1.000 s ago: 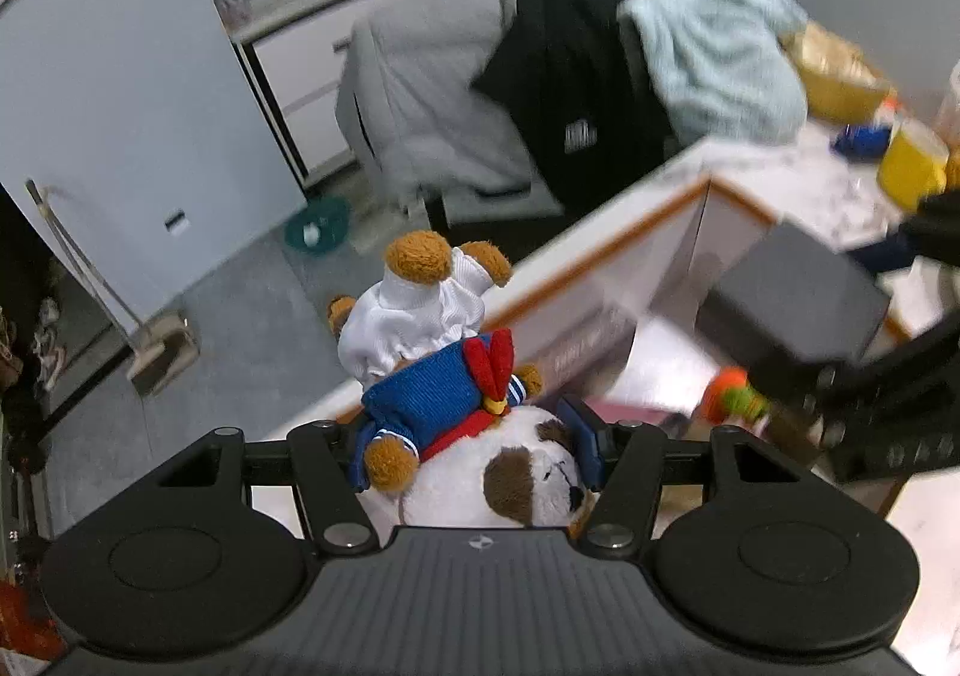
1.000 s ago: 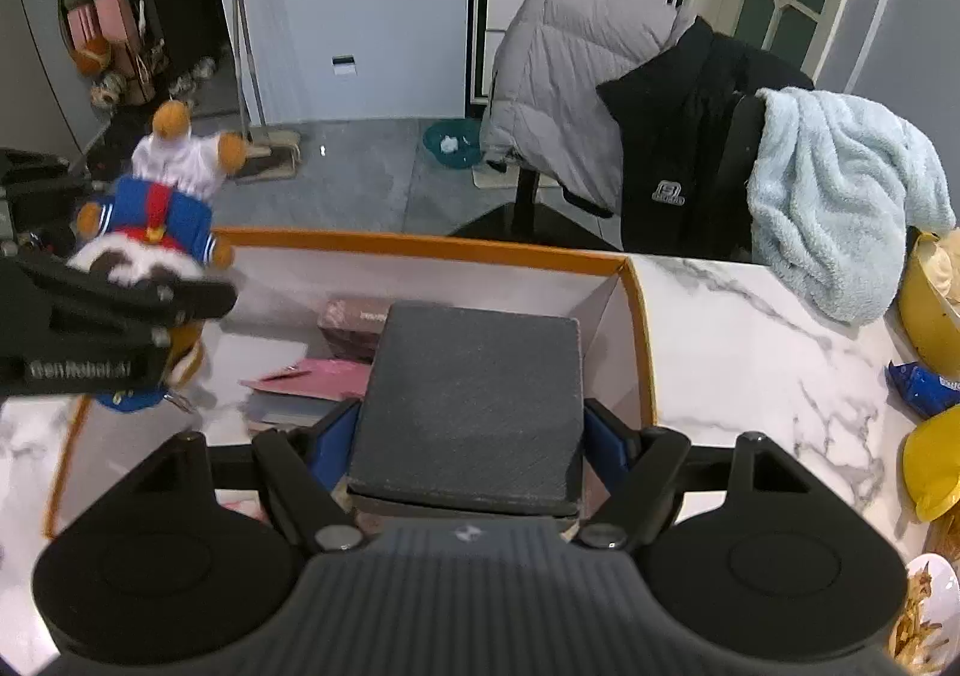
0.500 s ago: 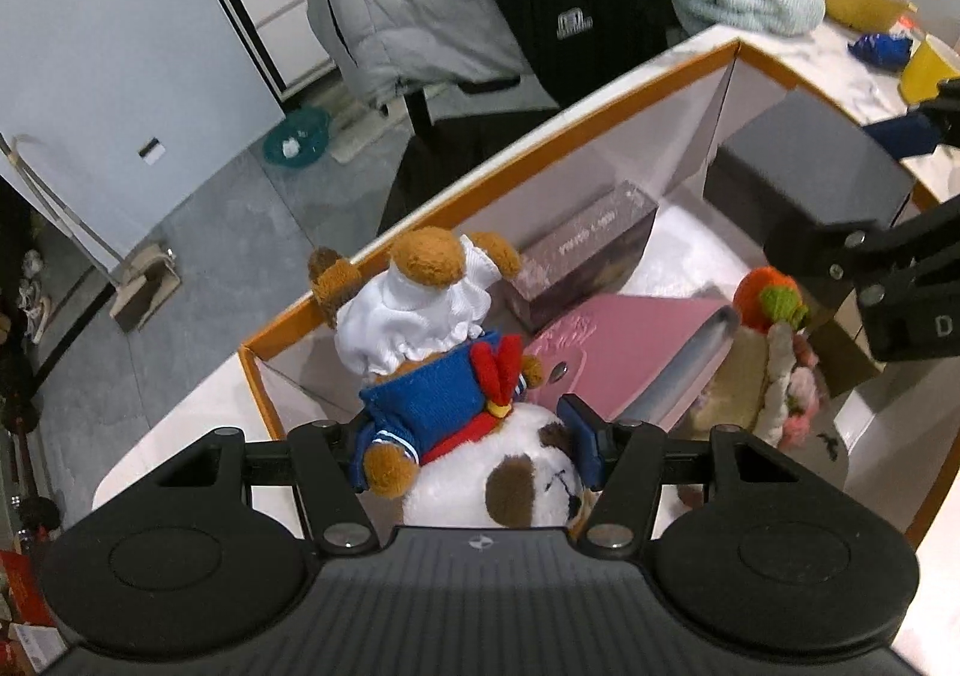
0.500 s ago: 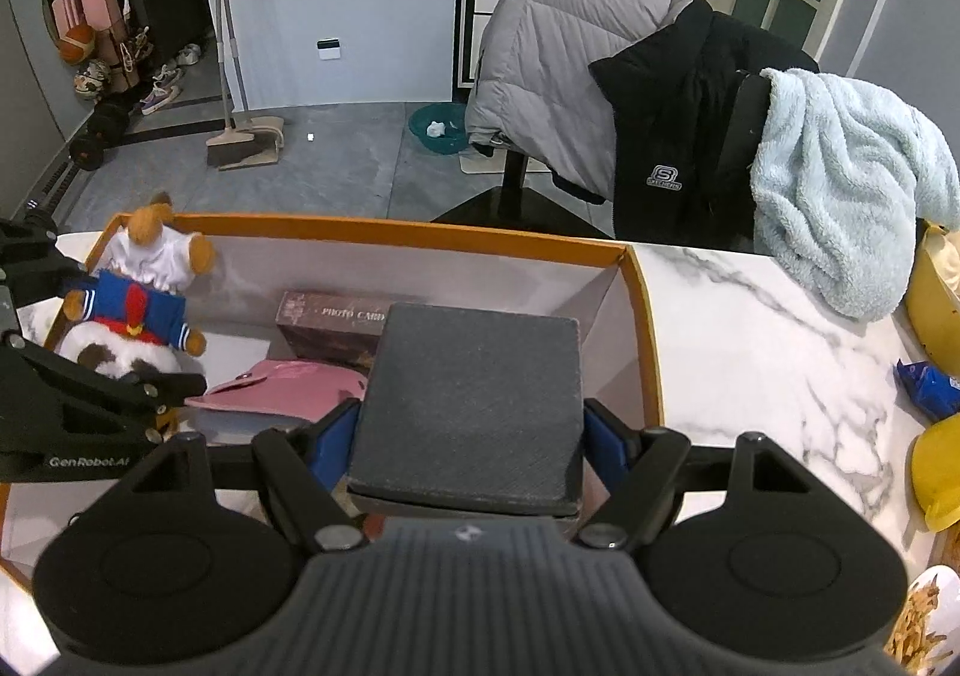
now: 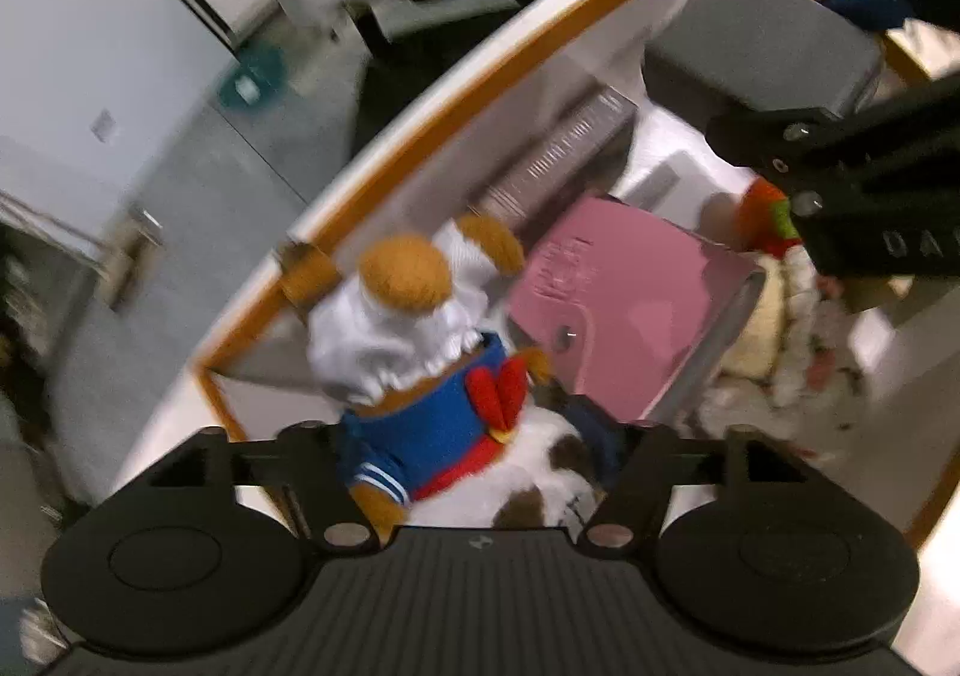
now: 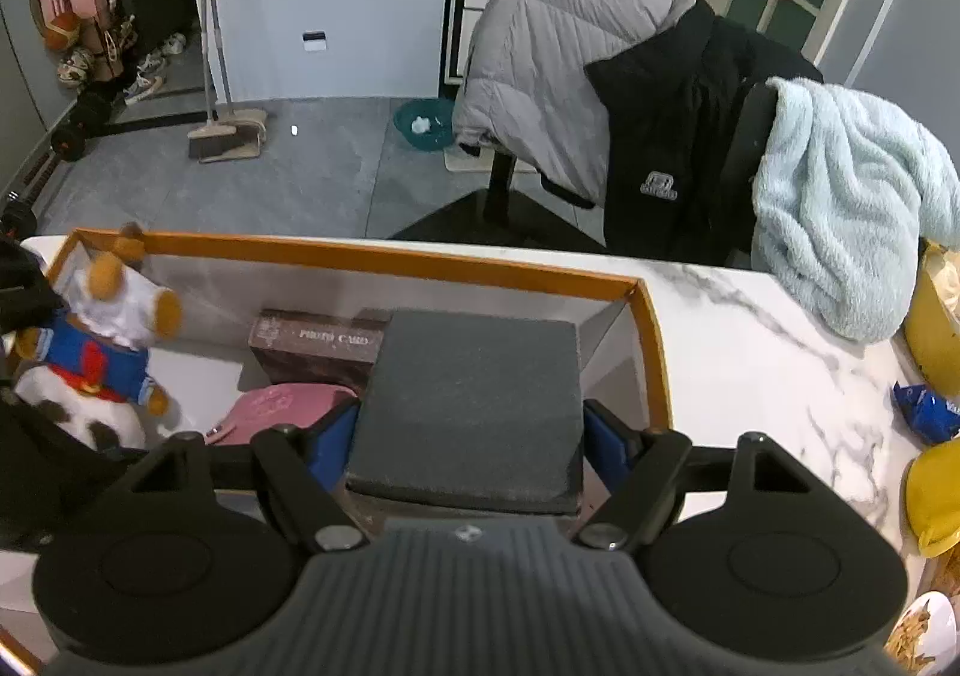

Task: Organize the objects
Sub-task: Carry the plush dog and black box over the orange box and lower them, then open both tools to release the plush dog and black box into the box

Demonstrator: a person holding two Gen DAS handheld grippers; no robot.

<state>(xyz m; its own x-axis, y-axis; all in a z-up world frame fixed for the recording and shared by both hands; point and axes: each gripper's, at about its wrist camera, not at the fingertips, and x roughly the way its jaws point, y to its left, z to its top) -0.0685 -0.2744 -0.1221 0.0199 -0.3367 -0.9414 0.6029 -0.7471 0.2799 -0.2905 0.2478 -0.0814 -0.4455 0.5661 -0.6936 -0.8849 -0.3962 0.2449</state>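
A plush dog [image 5: 420, 376] in a blue sailor top and white cap sits in the left corner of the orange-rimmed box [image 5: 480, 69]. My left gripper [image 5: 474, 460] points down over it. Its jaws are opening, with the plush between them and a gap at the fingers. From the right wrist view the plush [image 6: 96, 358] shows at the box's [image 6: 384, 256] left end. My right gripper [image 6: 474, 436] is shut on a dark grey box [image 6: 474, 400], held above the right half of the orange-rimmed box.
Inside the box lie a pink wallet [image 5: 624, 304], a brown photo card box [image 6: 318, 340], an orange toy [image 5: 762, 208] and a cream floral item [image 5: 792, 340]. Chairs draped with jackets [image 6: 660, 135] and a towel [image 6: 840, 208] stand behind. Yellow bowls [image 6: 936, 328] and a blue packet [image 6: 927, 412] sit on the marble table.
My left gripper tipped down and sank with the plush into the box's left corner, then its jaws spread wider. My right gripper carried the grey box a little further over the box.
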